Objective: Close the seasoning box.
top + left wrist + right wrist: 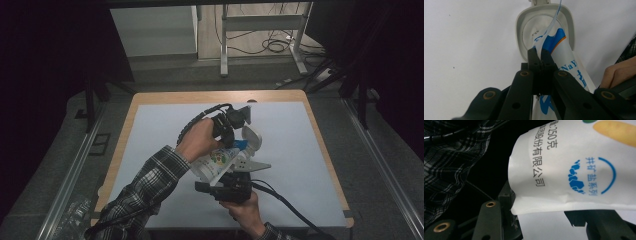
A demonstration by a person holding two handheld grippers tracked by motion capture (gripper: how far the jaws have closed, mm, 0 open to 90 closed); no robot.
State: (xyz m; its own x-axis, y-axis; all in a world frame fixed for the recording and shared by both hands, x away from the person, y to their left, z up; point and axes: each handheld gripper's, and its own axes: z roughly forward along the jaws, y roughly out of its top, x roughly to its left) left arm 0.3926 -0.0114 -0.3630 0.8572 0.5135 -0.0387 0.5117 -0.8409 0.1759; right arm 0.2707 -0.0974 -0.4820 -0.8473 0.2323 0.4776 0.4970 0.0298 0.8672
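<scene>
The white bag point(216, 165) with blue writing hangs in the air between the two grippers, over the white table point(150, 145). It is tipped so its top end points into a small white container point(251, 139) that sits on the table just past the tip of the left gripper point(539, 53).

The left gripper's jaws are pressed tight together, pinching the thin top edge of the bag. The right gripper point(541, 213) holds the bag's bottom end; its jaws sit part way closed, one on each side of the fat, filled part.

The bag looks soft and floppy, like a pouch of salt or powder. It will likely sag and bend wherever no jaw holds it. The smooth plastic may be slippery, so a loose pinch could let it slide. It seems light enough to lift, but its filling can shift inside.

Good places to hold are the flat sealed edges at each end, where the plastic is stiffest. I cannot tell for sure whether the top is cut open.
</scene>
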